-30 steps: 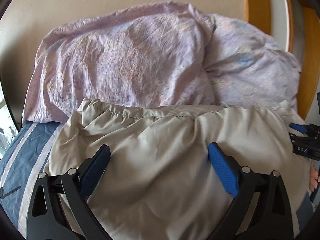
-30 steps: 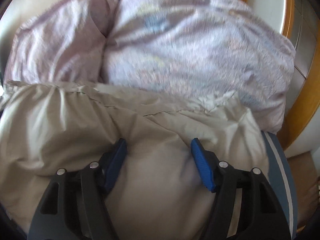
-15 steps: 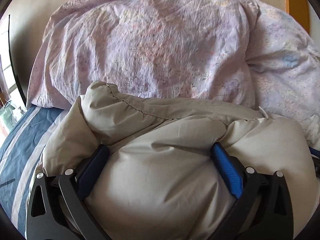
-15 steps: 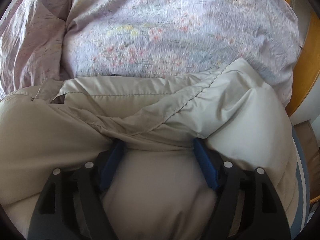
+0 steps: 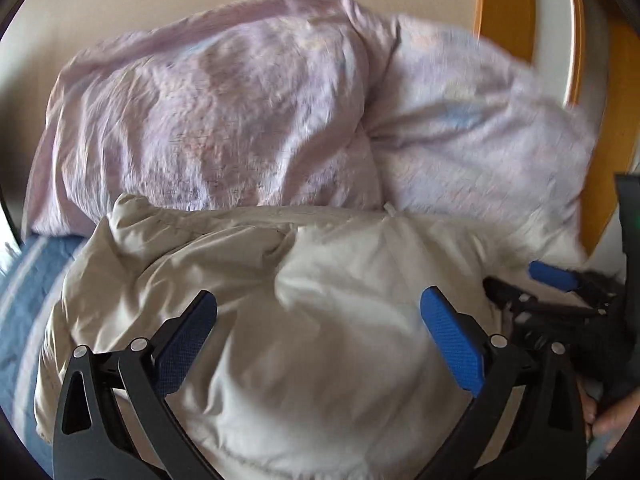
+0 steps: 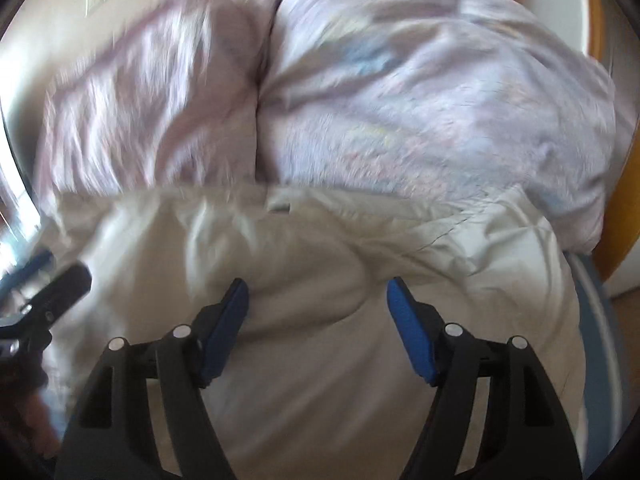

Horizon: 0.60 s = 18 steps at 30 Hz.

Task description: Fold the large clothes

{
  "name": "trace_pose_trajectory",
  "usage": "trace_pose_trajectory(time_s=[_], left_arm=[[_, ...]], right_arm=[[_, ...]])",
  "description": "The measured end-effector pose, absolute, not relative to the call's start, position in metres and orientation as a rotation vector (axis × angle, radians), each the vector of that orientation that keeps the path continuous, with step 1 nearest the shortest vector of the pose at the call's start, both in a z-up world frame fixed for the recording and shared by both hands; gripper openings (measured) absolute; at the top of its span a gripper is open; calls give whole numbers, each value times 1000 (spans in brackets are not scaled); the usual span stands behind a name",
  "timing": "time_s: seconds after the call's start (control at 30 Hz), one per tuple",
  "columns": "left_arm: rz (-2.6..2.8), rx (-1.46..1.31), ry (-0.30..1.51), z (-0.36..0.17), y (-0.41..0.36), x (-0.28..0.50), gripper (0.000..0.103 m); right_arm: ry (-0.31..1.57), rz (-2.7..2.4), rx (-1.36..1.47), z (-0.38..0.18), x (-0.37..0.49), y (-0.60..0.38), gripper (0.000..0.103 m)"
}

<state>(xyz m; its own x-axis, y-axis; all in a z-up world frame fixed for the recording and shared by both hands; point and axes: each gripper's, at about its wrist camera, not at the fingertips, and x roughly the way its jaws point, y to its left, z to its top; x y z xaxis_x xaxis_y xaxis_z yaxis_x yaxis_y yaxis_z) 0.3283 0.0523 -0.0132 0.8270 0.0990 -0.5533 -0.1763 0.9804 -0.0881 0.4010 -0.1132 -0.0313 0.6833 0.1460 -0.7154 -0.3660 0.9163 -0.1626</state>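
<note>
Behind the beige jacket (image 5: 320, 320) lie pillows (image 5: 224, 120); our left gripper (image 5: 320, 320) and right gripper (image 6: 316, 312) spread wide over it.

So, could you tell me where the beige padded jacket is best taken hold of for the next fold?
I would take the beige padded jacket by its stitched far edge, beside the lilac duvet. That seam is a thin ridge, while the middle is puffy and would slip. Come in from the near side over the top, the left tool and right tool spread apart.
</note>
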Motion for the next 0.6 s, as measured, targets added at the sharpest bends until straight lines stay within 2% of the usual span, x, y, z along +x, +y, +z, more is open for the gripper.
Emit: trace_pose_trajectory(time_s=[0.07, 0.2, 0.23, 0.3, 0.47, 0.6], left_arm=[[187, -121, 659, -27, 52, 350, 102], [219, -150, 694, -32, 61, 370, 102], [215, -162, 704, -31, 62, 370, 102], [186, -204, 708, -27, 68, 361, 102], [220, -219, 606, -6, 110, 314, 102], [365, -191, 605, -9, 148, 316, 102]], right_arm=[[801, 267, -306, -47, 415, -109, 80], [855, 267, -239, -53, 436, -113, 85], [856, 285, -230, -50, 435, -116, 84], [830, 332, -168, -37, 427, -133, 75], [652, 234, -79, 1, 405, -204, 75], [727, 127, -13, -4, 435, -248, 73]])
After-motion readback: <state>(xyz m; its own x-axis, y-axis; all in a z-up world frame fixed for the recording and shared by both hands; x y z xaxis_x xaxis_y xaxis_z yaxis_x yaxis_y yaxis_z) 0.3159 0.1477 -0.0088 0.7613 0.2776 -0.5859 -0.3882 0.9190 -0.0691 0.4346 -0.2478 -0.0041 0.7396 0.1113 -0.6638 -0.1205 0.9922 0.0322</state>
